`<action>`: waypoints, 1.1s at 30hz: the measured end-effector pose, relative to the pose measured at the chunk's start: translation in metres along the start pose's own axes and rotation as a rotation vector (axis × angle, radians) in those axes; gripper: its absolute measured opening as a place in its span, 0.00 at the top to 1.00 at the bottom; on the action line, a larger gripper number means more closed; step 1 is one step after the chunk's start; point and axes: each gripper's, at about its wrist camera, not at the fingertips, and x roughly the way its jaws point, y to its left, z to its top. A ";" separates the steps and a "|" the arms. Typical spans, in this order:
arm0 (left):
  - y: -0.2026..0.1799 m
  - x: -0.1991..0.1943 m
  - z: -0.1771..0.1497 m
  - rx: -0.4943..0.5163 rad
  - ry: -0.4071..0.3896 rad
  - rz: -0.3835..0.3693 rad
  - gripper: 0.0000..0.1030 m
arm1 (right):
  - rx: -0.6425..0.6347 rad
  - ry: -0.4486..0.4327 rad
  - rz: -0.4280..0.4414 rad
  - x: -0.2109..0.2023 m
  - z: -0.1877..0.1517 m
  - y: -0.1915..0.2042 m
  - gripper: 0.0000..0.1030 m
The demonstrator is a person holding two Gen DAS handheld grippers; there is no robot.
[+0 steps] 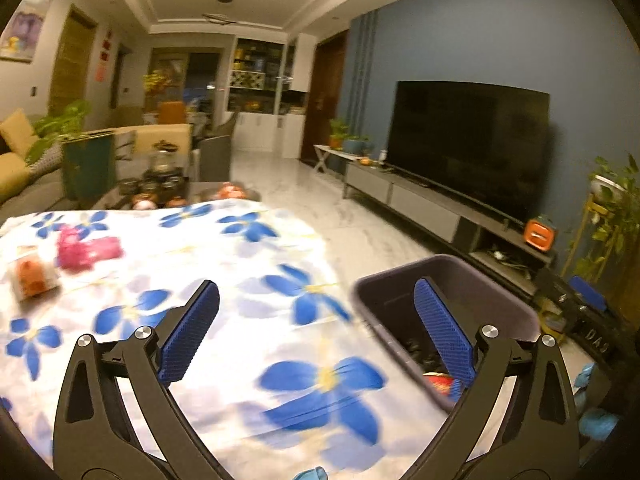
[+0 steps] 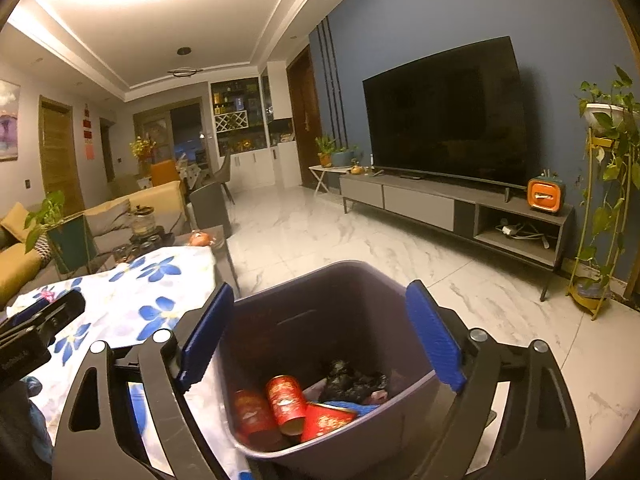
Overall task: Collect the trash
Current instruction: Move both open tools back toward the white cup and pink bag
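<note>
**Bin part-filled, both grippers empty, table trash left**

Dark purple-grey plastic bin (image 2: 340, 360) stands on the pale marble floor (image 2: 360, 240) just beside the table edge, mouth up; inside lie red printed paper cups (image 2: 286, 402) tipped on their sides, long axes roughly level, open ends toward the camera, plus crumpled black wrapping (image 2: 352, 380) and a blue scrap; right gripper (image 2: 320, 336) hangs directly over the bin mouth, blue-padded jaws spread wide, nothing between them; reads as a drop just completed, judged from the empty jaws above the contents.

Left gripper (image 1: 316, 328) hovers over the white tablecloth with blue flowers (image 1: 240, 248), jaws likewise wide apart and empty; right finger overlaps the bin rim in the left wrist view. Remaining trash on the cloth, far left: crumpled pink wrapper (image 1: 86, 250) lying flat, long axis roughly left-right; orange-and-white small packet (image 1: 32, 276) just beside it, nearer the camera, tilted, orientation blurred.

Step in hand: between drops, heading to the next pick. Next move likely calls for the left gripper to swing left across the cloth, come down over the pink wrapper with jaws across its short side, and pinch without snagging the cloth. Dark television (image 2: 444, 116) on the blue wall (image 2: 440, 12) behind; irrelevant.
</note>
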 end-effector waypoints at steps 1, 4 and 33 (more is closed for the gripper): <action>0.007 -0.004 -0.001 -0.004 -0.001 0.018 0.06 | 0.001 0.002 0.006 -0.001 0.000 0.002 0.16; 0.029 -0.014 0.000 -0.022 -0.007 0.072 0.06 | 0.003 0.002 0.024 -0.004 0.000 0.010 0.14; 0.239 -0.074 -0.005 -0.136 -0.062 0.450 0.12 | -0.116 0.023 0.310 0.010 -0.011 0.218 0.13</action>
